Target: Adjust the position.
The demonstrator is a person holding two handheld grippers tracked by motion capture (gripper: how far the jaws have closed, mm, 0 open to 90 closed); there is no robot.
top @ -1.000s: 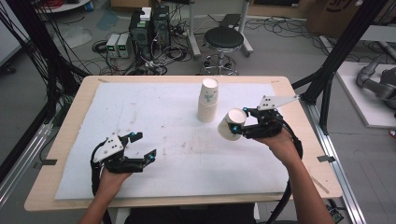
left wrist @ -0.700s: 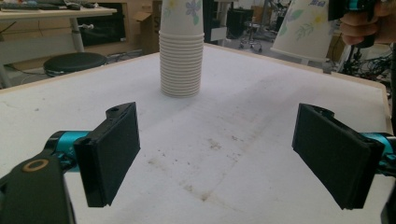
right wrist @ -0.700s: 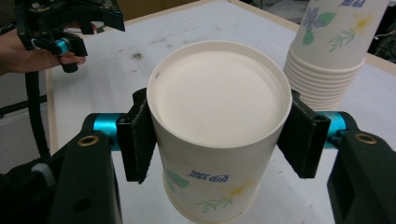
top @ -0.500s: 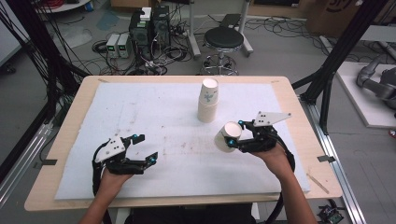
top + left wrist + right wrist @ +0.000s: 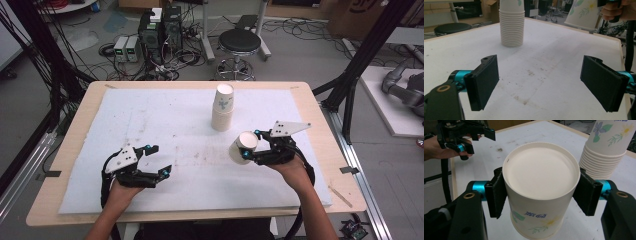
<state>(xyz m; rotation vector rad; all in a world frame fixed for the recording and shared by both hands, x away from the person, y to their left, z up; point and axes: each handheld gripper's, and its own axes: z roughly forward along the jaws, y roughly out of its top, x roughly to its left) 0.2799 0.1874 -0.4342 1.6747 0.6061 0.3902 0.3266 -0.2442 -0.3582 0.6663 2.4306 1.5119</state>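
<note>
From the high view I see my right gripper (image 5: 250,151) carrying a paper cup (image 5: 242,147) upside down, near the front of the cup stack (image 5: 223,107) on the white mat (image 5: 165,120). The right gripper view adds detail: both pads flank the cup's (image 5: 541,187) sides, jaws just easing apart, left pad touching, right pad's contact unclear. My left gripper (image 5: 157,161) rests low at the mat's near left; its own view shows jaws spread wide with bare stained mat (image 5: 534,72) between them.
</note>
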